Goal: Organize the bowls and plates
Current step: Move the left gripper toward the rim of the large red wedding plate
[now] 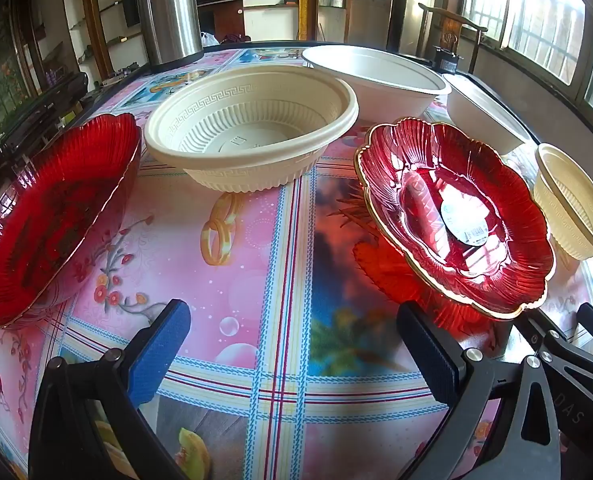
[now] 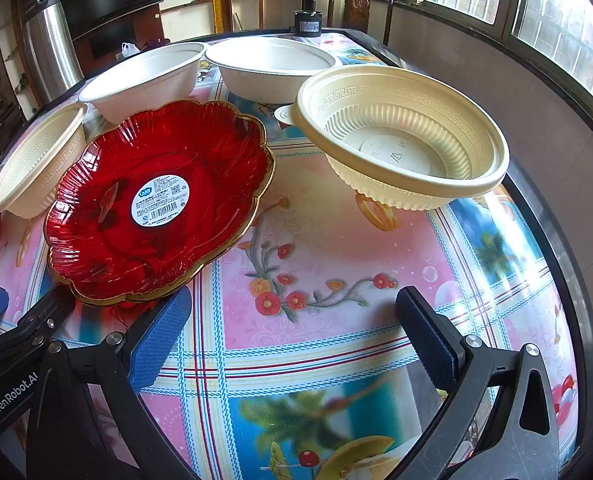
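Two red scalloped plates lie on the table: one (image 1: 52, 216) at the left, one with a white label (image 1: 456, 216) at the right, also in the right wrist view (image 2: 160, 204). A cream ribbed bowl (image 1: 252, 128) stands between them, seen too in the right wrist view (image 2: 36, 160). A second cream ribbed bowl (image 2: 404, 136) stands to the right, at the left view's edge (image 1: 576, 204). Two white bowls (image 2: 144, 76) (image 2: 272, 66) stand behind. My left gripper (image 1: 292, 344) is open and empty near the labelled plate. My right gripper (image 2: 292, 332) is open and empty beside that plate.
A steel cylinder (image 1: 168, 8) stands at the far left corner of the table. A small black device (image 2: 307, 24) sits at the far edge. The table's dark rim (image 2: 568, 280) runs along the right. A wooden chair (image 2: 360, 0) stands behind.
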A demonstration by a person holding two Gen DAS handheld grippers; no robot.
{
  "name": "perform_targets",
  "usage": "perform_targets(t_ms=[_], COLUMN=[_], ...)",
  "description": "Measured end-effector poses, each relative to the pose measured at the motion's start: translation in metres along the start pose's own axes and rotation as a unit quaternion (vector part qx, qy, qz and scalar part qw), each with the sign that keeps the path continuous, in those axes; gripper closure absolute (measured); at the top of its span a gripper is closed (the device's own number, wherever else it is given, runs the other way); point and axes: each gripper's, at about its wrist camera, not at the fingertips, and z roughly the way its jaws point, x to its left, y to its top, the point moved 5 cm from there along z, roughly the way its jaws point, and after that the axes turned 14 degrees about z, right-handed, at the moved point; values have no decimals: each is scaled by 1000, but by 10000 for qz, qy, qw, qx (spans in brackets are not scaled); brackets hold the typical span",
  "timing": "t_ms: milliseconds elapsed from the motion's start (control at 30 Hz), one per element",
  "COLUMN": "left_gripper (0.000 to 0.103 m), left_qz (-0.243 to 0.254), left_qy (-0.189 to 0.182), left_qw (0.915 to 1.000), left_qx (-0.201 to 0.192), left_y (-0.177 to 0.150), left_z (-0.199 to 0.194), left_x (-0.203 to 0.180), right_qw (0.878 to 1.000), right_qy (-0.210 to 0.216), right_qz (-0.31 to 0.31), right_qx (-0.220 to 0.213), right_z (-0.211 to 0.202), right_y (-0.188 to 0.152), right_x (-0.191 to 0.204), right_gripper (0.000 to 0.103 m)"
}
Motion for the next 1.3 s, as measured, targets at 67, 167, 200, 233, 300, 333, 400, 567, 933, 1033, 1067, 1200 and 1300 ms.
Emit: perform_targets(t_ms=[67,167,200,233,300,333,400,567,933,1033,1067,1200,1300], left_gripper=[0,0,0,0,0,0,1,1,0,0,0,0,0], left_qz=[12,-8,-11,12,63,84,105,162,287,167,108,-59,-228], left_qy=[36,53,57,63,49,38,25,-102,18,130,181,419,476], left_qw=[10000,10000,10000,10000,10000,9999,9999,9998,9981,9975,9972,9964,9962], left_qx=[-39,-37,-36,-41,-40,-41,-63,-104,-549,-677,-712,-728,-697], left_y=[0,0,-1,-4,-6,-8,-18,-22,-37,-35,-35,-36,-38], left_z=[0,-1,-1,-4,-6,-7,-15,-28,-80,-91,-94,-96,-94], left_x=[0,1,2,2,2,2,3,-4,9,31,39,70,91], right_qw=[10000,10000,10000,10000,10000,10000,9999,9999,9976,9957,9952,9918,9890], right_qy=[-38,-49,-50,-50,-83,-92,-89,111,572,807,864,1105,1294], right_qz=[-25,-31,-33,-32,-1,10,-29,128,-6,-167,-237,-498,-631], right_qx=[-3,16,16,9,23,22,60,-15,-400,-413,-402,-395,-344], right_z=[0,0,0,0,0,0,-3,-28,-89,-99,-101,-110,-112], right_y=[0,0,0,0,-1,-1,-4,-10,-19,-23,-24,-35,-40], right_x=[0,0,0,0,0,0,-1,-8,10,28,36,67,91], right_gripper=[0,0,0,0,0,1,1,1,1,0,0,0,0])
